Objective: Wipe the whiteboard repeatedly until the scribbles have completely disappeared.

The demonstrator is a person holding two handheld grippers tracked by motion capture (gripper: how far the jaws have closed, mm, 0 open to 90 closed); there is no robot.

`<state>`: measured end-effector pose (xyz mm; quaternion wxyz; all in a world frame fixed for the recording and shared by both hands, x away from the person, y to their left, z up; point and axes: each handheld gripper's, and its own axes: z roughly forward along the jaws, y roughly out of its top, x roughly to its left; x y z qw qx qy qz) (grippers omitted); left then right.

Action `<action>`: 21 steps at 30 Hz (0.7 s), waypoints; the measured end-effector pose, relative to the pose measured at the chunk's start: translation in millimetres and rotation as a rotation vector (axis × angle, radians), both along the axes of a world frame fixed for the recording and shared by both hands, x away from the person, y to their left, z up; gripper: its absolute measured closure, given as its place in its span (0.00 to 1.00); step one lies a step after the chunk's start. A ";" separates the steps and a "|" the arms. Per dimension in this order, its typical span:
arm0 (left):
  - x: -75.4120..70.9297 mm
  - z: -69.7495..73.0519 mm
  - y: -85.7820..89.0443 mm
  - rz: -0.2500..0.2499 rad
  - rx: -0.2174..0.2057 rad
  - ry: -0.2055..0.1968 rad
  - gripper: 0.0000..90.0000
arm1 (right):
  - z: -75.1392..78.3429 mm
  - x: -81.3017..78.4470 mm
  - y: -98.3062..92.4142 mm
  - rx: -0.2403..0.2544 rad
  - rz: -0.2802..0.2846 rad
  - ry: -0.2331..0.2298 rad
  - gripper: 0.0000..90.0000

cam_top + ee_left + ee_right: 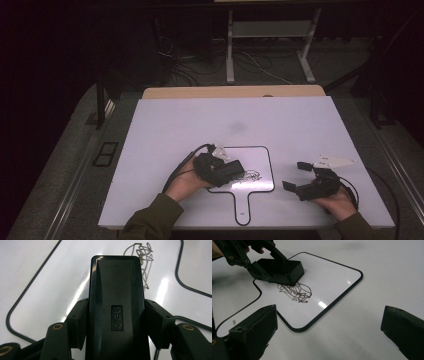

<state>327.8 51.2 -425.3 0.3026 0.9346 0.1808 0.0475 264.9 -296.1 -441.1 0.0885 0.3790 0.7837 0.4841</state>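
The black eraser (116,307) bears the embossed brand "deli" on top.

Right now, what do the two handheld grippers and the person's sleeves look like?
Both are matte black two-jaw units. The left gripper has blocky pads on linkage arms with brass-coloured pivot pins, and a black cable trailing back. The right gripper carries a pale grey three-cornered plate on top, with thick square-ended jaws. Sleeves are olive green.

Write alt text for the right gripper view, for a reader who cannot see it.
The left gripper, shut on a black eraser, rests it on a small handled whiteboard next to a dark scribble. In the foreground the right gripper is open over the white table, holding nothing.
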 end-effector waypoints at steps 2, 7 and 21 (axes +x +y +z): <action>2.1 -0.1 2.3 0.015 -0.001 0.001 0.44 | 0.0 0.0 -0.1 0.000 -0.001 0.000 0.00; 8.9 0.0 10.4 0.054 0.004 -0.010 0.44 | -0.2 0.0 0.1 -0.003 0.000 0.000 0.00; 8.6 0.2 12.3 0.070 0.012 -0.012 0.44 | -0.5 0.7 0.2 -0.003 0.001 0.000 0.00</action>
